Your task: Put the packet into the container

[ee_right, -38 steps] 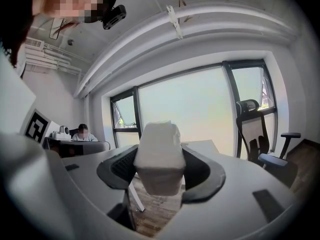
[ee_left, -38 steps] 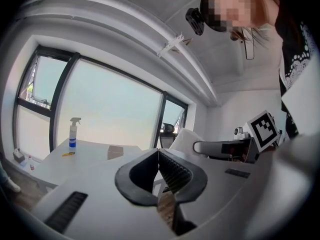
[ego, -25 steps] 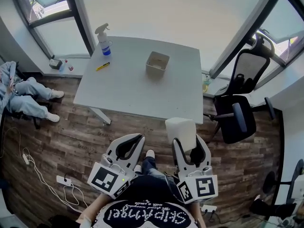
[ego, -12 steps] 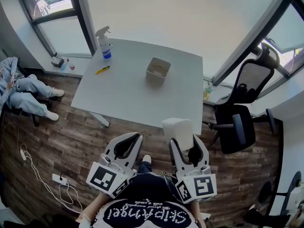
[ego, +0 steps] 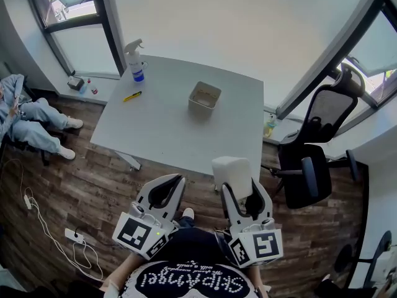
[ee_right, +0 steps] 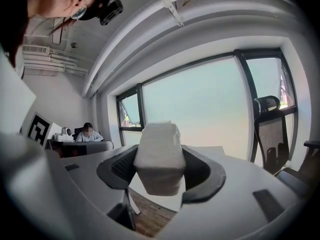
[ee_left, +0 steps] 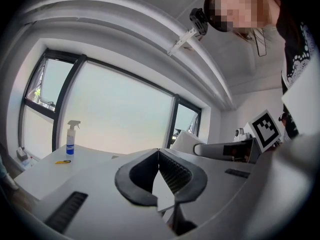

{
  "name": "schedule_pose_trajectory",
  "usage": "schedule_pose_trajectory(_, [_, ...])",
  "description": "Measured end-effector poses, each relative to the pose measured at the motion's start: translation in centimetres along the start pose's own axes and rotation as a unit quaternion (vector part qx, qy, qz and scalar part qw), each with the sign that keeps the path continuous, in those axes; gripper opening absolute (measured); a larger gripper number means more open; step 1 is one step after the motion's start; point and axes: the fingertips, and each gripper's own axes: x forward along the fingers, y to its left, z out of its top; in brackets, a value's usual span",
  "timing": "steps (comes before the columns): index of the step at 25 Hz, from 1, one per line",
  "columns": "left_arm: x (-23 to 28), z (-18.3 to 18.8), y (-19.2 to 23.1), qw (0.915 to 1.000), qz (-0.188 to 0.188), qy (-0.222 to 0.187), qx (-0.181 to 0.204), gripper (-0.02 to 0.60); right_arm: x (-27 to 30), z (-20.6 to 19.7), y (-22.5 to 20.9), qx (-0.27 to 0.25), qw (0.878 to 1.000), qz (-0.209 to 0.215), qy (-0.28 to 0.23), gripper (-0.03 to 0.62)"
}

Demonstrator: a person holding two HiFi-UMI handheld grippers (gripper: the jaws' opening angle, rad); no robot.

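Grey table (ego: 158,126) with container (ego: 205,97); white packet (ego: 231,167) between right gripper's (ego: 242,186) fingers (ee_right: 207,176).

Office: swivel chair (ego: 305,172), white table (ego: 162,129)

Left gripper (ee_left: 158,150) jaws together; right gripper (ee_right: 159,151) clamps packet (ee_right: 158,160).

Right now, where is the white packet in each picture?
Head view: low, just right of middle, the packet is clamped in the right gripper.
Left gripper view: a white corner shows just right of middle, beyond the shut left gripper.
Right gripper view: dead centre, squeezed between the fingers.
Shared landmark: the grey table, ahead in all three views.
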Motion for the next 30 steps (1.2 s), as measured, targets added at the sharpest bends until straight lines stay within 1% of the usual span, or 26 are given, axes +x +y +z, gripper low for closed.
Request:
schedule_pose_trajectory(8, [-0.4, -0.5, 0.1, 0.9999, 0.011, 0.003, -0.007, 0.009, 0.3, -0.5, 0.3, 0.001, 1.0, 0.012, 0.006, 0.259])
schedule_pose_trajectory(17, [-1.0, -0.4, 0.6, 0.9995, 0.026, -0.005, -0.014, 0.009, 0.6, -0.3, 0.8, -0.004, 1.0, 0.02, 0.007, 0.259])
schedule_pose_trajectory(24, [-0.3, -0.3, 1.1, 0.9996, 0.014, -0.007, -0.022, 0.009, 1.4, -0.3, 0.8, -0.002, 1.0, 0.019, 0.008, 0.259])
schedule_pose_trajectory(30, [1.2, 0.4, 3.2, 0.9997, 0.005, 0.0, -0.025, 0.009, 3.7, 0.1, 0.6, -0.001, 1.0, 0.008, 0.016, 0.259])
